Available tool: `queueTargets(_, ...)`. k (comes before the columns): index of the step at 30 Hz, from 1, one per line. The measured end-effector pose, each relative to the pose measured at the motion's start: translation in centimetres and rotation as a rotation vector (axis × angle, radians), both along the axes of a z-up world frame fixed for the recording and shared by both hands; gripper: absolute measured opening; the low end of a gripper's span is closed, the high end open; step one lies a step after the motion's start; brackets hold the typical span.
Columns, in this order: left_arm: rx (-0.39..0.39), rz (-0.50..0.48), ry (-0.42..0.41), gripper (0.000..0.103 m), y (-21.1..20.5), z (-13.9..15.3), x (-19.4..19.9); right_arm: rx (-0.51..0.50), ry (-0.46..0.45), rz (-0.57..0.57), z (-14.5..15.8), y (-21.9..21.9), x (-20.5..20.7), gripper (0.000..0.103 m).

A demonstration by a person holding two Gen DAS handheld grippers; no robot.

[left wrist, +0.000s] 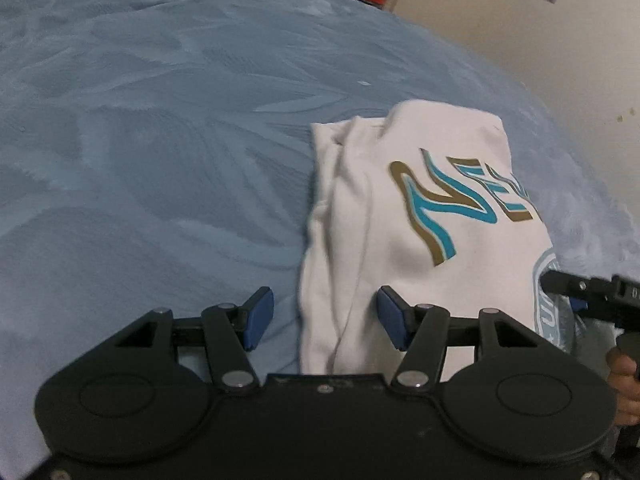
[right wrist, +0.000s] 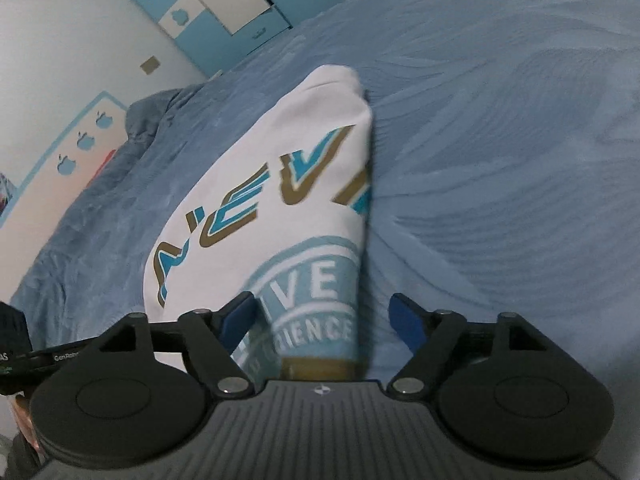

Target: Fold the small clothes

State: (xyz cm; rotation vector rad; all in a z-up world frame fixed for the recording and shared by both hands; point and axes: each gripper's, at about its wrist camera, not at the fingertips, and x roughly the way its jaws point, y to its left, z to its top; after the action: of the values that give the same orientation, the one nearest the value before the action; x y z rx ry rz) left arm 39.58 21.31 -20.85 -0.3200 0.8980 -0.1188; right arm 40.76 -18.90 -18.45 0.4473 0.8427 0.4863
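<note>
Nearest the left wrist camera, the left gripper [left wrist: 326, 318] is standing with its blue pads [left wrist: 260, 318] spread wide, straddling the near left edge of the white sweatshirt [left wrist: 400, 240] without pinching any of it; one pad is lying over the blue bedspread [left wrist: 160, 140], the other over the white fabric. The right gripper [right wrist: 322, 322] is likewise gaping, its fingers well apart and holding nothing, hovering over the near right edge of the garment where the pale blue round crest [right wrist: 316, 280] is printing across the cloth. In the left view the right tool's black tip [left wrist: 580, 292] is reaching in over that same crest. The sweatshirt is lying on the bed as a narrow rectangle, with its sides seemingly turned in; a bunched fold, perhaps a tucked sleeve, is running along its left edge [left wrist: 336, 200], though motion blur is making that hard to confirm. The teal and gold lettering [left wrist: 460, 204] is facing up. Judging from this, the lengthwise folds are looking done, and what is remaining is likely a final fold bringing the near hem toward the far end [right wrist: 340, 80]. Farther off, blue and white cabinets [right wrist: 240, 0] are standing against the wall.
</note>
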Motion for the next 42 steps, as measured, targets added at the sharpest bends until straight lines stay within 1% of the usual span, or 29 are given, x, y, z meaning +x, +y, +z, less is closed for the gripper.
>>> queueTargets(2, 0.026, -0.021, -0.014, 0.060, -1.2, 0.0, 0.9, -0.024, -0.015, 0.017, 0.1, 1.4, 0.5, 0.093)
queueTargets(3, 0.052, -0.037, -0.021, 0.061, -2.0, 0.0, 1.4, -0.029, -0.023, 0.028, 0.1, 2.0, 0.7, 0.093)
queueTargets(4, 0.082, -0.043, -0.022, 0.065, -2.8, -0.3, 1.9, -0.028, -0.026, 0.032, 0.0, 2.4, 1.0, 0.091)
queueTargets(5, 0.104, -0.042, -0.014, 0.068, -3.7, -0.7, 2.2, -0.027, -0.019, 0.015, -0.3, 2.9, 1.3, 0.084)
queueTargets(6, 0.111, -0.037, -0.003, 0.068, -3.8, -1.0, 2.6, -0.020, -0.014, 0.002, -0.5, 3.0, 1.5, 0.078)
queueTargets(7, 0.110, -0.026, 0.007, 0.066, -4.0, -1.2, 2.9, -0.018, -0.012, -0.010, -0.4, 3.0, 1.5, 0.063)
queueTargets(8, 0.092, -0.027, 0.009, 0.053, -4.0, -1.0, 3.0, 0.004, -0.012, -0.017, -0.3, 2.4, 1.1, 0.048)
queueTargets(9, 0.077, -0.037, 0.004, 0.041, -4.1, -0.6, 2.8, 0.028, -0.015, -0.016, -0.2, 2.1, 1.0, 0.043)
queueTargets(10, 0.089, -0.044, -0.012, 0.027, -4.4, -0.2, 2.5, 0.037, -0.022, -0.016, 0.0, 1.9, 0.8, 0.035)
queueTargets(11, 0.134, -0.046, -0.036, 0.018, -5.2, 0.5, 2.0, 0.028, -0.035, -0.012, 0.5, 2.0, 0.5, 0.032)
queueTargets(12, 0.179, -0.050, -0.056, 0.016, -5.9, 1.1, 1.6, 0.013, -0.049, -0.010, 1.2, 2.2, 0.2, 0.031)
queueTargets(13, 0.201, -0.046, -0.078, 0.015, -6.5, 1.9, 1.2, -0.005, -0.064, -0.007, 1.9, 2.3, -0.1, 0.031)
queueTargets(14, 0.197, -0.038, -0.094, 0.014, -6.9, 2.9, 0.9, -0.021, -0.082, -0.001, 3.0, 2.4, -0.4, 0.030)
queueTargets(17, 0.161, -0.045, -0.129, 0.014, -7.8, 6.1, 0.3, -0.021, -0.119, 0.038, 6.3, 2.0, -1.2, 0.029)
queueTargets(19, 0.159, -0.058, -0.151, 0.014, -9.0, 8.5, -0.2, -0.061, -0.145, 0.042, 8.5, 1.3, -1.6, 0.029)
queueTargets(23, 0.134, -0.088, -0.197, 0.014, -13.2, 12.5, -1.0, -0.089, -0.184, 0.009, 12.5, -3.0, -3.3, 0.029)
queueTargets(25, 0.113, -0.107, -0.216, 0.014, -15.5, 13.8, -1.6, -0.106, -0.188, -0.011, 13.5, -5.3, -3.9, 0.029)
queueTargets(28, 0.081, -0.146, -0.229, 0.014, -19.2, 15.0, -2.2, -0.135, -0.186, -0.050, 14.2, -9.1, -5.1, 0.029)
queueTargets(32, 0.040, -0.228, -0.220, 0.014, -24.7, 14.9, -2.7, -0.149, -0.147, -0.113, 13.1, -13.8, -6.3, 0.029)
queueTargets(35, 0.032, -0.278, -0.208, 0.014, -28.3, 13.2, -3.2, -0.161, -0.116, -0.128, 11.0, -16.2, -6.8, 0.029)
queueTargets(37, 0.033, -0.297, -0.157, 0.014, -30.0, 11.0, -3.0, -0.148, -0.073, -0.142, 8.7, -17.4, -6.8, 0.030)
queueTargets(39, 0.038, -0.295, -0.079, 0.014, -30.9, 8.2, -2.5, -0.135, -0.032, -0.150, 5.4, -18.3, -6.9, 0.032)
queueTargets(40, 0.062, -0.289, -0.060, 0.015, -31.1, 7.1, -2.4, -0.138, -0.021, -0.165, 3.7, -18.5, -7.0, 0.037)
queueTargets(41, 0.087, -0.282, -0.045, 0.021, -31.2, 5.9, -2.4, -0.130, -0.018, -0.192, 2.0, -18.9, -7.3, 0.044)
queueTargets(42, 0.087, -0.293, -0.037, 0.022, -31.0, 4.9, -2.3, -0.102, -0.027, -0.207, 0.9, -19.3, -7.7, 0.044)
